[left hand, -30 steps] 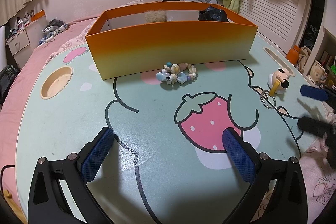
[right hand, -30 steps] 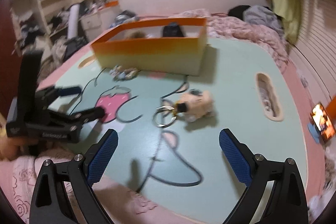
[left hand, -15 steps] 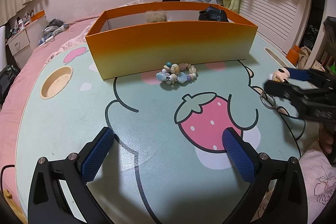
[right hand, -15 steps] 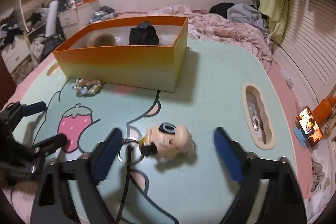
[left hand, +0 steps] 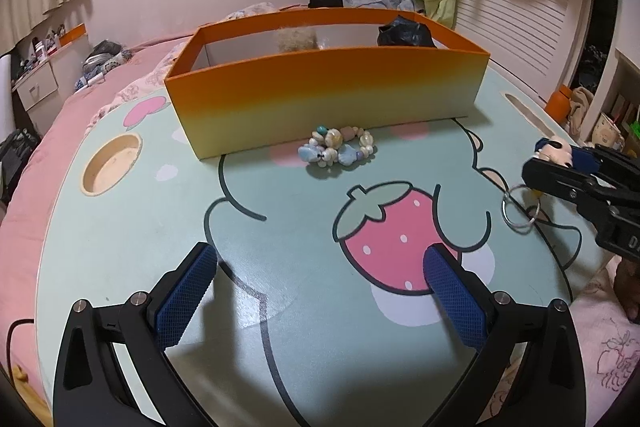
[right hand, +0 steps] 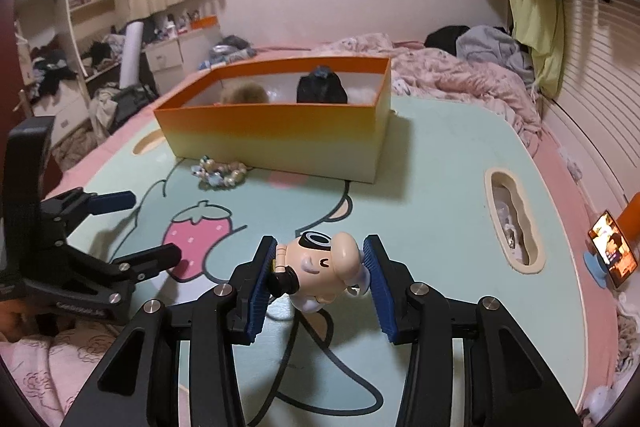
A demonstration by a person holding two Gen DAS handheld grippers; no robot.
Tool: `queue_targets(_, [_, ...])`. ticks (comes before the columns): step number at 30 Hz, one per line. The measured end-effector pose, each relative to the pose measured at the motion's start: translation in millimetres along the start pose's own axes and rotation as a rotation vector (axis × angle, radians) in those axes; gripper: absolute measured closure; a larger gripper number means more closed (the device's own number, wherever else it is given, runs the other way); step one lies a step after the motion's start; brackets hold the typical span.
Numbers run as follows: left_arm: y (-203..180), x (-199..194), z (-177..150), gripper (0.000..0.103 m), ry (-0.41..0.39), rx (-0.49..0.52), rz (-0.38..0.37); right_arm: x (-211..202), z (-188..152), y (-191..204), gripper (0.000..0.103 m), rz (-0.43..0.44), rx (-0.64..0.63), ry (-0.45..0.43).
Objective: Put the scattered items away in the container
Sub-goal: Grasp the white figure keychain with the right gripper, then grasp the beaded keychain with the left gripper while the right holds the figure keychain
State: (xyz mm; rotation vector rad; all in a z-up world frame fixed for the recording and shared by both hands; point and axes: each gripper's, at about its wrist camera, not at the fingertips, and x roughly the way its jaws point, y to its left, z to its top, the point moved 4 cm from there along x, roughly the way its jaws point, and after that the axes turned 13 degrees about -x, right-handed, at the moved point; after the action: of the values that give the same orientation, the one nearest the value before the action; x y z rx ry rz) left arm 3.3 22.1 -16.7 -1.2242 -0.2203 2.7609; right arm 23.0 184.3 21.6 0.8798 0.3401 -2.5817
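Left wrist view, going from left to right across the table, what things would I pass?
Round recess → bead bracelet → strawberry picture → key ring → right tool closed on the figure keychain.

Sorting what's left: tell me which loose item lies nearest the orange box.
The bead bracelet, lying right at the box's front wall; the keychain figure sits farther away.

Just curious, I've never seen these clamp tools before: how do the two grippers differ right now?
The right gripper has just been closing, and its blue pads now squeeze a little cartoon figure keychain; the left gripper stands wide open with nothing between its fingers. The right one sits at the keychain near the table's edge, while the left one hovers over the strawberry picture. Both share black frames with blue textured pads and point toward the orange box.
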Motion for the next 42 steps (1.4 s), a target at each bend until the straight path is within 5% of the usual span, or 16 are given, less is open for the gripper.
queue_targets(8, [1, 8, 36, 0.000, -0.009, -0.072, -0.021, -2, -1, -11, 0.060, 0.017, 0.060, -0.013])
queue_targets(20, [-19, 44, 53, 0.001, 0.039, -0.024, 0.010, -5, -4, -16, 0.060, 0.035, 0.093, -0.012])
queue_targets(22, [-18, 49, 54, 0.015, 0.058, -0.028, 0.001, -5, -5, -16, 0.060, 0.036, 0.094, -0.012])
queue_targets(23, [-16, 48, 54, 0.032, 0.057, -0.027, -0.005, -5, -5, -16, 0.060, 0.036, 0.095, -0.012])
queue_targets(24, [-16, 45, 53, 0.070, 0.045, -0.017, -0.009, -5, -5, -16, 0.060, 0.037, 0.096, -0.012])
queue_targets(25, [-17, 41, 51, 0.076, 0.042, 0.004, -0.018, -5, -5, -17, 0.060, 0.037, 0.098, -0.012])
queue_targets(35, [-7, -16, 22, 0.085, -0.037, -0.035, -0.178, -7, -1, -8, 0.060, 0.032, 0.047, -0.012])
queue_targets(42, [-3, -21, 18, 0.086, -0.050, -0.039, -0.170, -4, 2, 7, 0.060, 0.023, -0.018, -0.005])
